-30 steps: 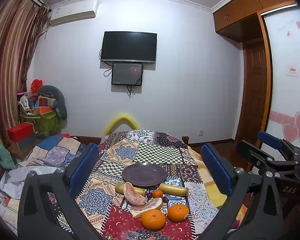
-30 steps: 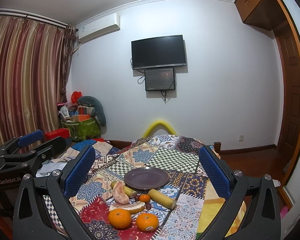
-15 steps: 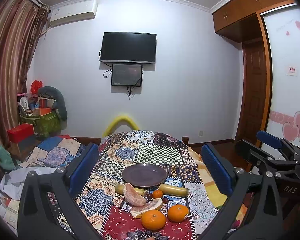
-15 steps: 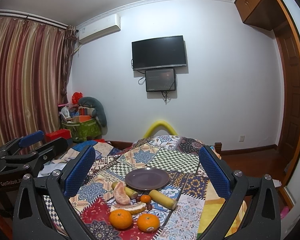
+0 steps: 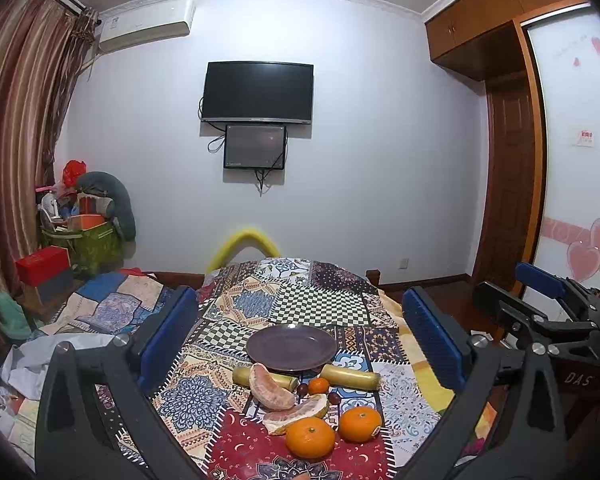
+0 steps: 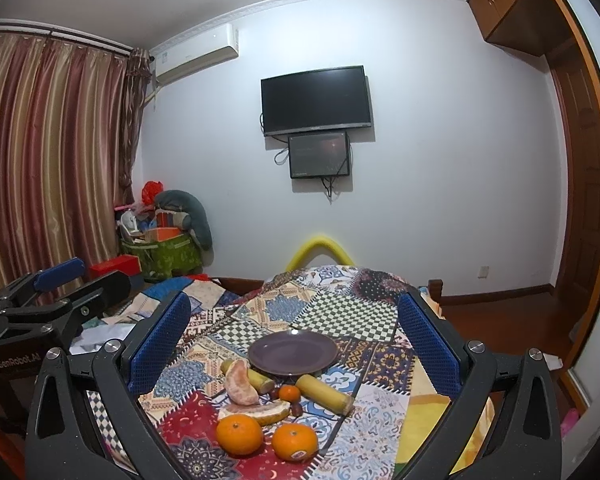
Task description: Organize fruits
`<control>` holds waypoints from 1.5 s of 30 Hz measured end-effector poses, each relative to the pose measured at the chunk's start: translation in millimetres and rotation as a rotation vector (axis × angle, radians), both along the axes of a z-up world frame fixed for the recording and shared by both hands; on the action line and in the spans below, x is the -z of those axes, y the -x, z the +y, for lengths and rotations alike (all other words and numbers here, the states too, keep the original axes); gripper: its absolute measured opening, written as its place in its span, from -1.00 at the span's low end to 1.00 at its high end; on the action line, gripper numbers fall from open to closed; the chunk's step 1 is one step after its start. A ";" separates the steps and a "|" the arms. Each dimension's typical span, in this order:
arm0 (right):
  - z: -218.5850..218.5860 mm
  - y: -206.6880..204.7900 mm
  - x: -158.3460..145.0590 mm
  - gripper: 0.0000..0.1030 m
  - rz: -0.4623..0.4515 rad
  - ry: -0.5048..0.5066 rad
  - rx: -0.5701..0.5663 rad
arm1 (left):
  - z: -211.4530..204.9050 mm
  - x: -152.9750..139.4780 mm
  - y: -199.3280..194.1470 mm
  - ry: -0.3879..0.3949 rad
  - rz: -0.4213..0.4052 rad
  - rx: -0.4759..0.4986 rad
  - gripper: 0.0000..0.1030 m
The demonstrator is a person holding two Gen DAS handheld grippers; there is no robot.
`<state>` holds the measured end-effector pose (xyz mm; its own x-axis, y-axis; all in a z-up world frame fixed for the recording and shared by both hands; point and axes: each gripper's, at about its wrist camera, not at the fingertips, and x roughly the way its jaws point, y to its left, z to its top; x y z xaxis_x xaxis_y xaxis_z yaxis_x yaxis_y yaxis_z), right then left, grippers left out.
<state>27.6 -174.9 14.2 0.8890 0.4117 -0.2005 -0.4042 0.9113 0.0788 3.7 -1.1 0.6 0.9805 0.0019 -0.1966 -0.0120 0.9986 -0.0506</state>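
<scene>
An empty dark purple plate [image 5: 291,347] [image 6: 293,351] sits on the patchwork-covered table [image 5: 320,304]. In front of it lie two yellow banana pieces [image 5: 350,376] [image 6: 324,394], two peeled pomelo segments [image 5: 269,387] [image 6: 240,383], a small tangerine [image 5: 319,385] [image 6: 289,392], dark small fruits [image 5: 302,389] and two oranges [image 5: 310,437] [image 6: 239,434]. My left gripper [image 5: 298,344] is open and empty, held above the near table edge. My right gripper [image 6: 294,340] is open and empty too, beside it on the right; it also shows in the left wrist view [image 5: 540,312].
A bed with a patchwork quilt [image 5: 100,308] and crumpled white cloth lies left of the table. A green bin of clutter [image 5: 84,240] stands by the curtain. A yellow chair back [image 5: 242,242] is at the table's far end. A wooden door [image 5: 508,184] is at right.
Both grippers have drifted very slightly; the view has barely shifted. The fruits and the plate have not moved.
</scene>
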 end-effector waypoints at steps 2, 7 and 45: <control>0.2 -4.2 4.6 1.00 0.015 0.009 0.004 | 0.4 3.1 -2.8 -0.003 0.015 0.001 1.00; -2.3 -18.9 25.5 1.00 0.080 0.049 0.025 | 4.5 16.1 -14.9 0.007 0.071 0.004 1.00; 33.7 -106.6 198.8 0.66 0.614 0.269 -0.154 | 17.7 190.6 -125.4 0.062 0.658 0.049 0.82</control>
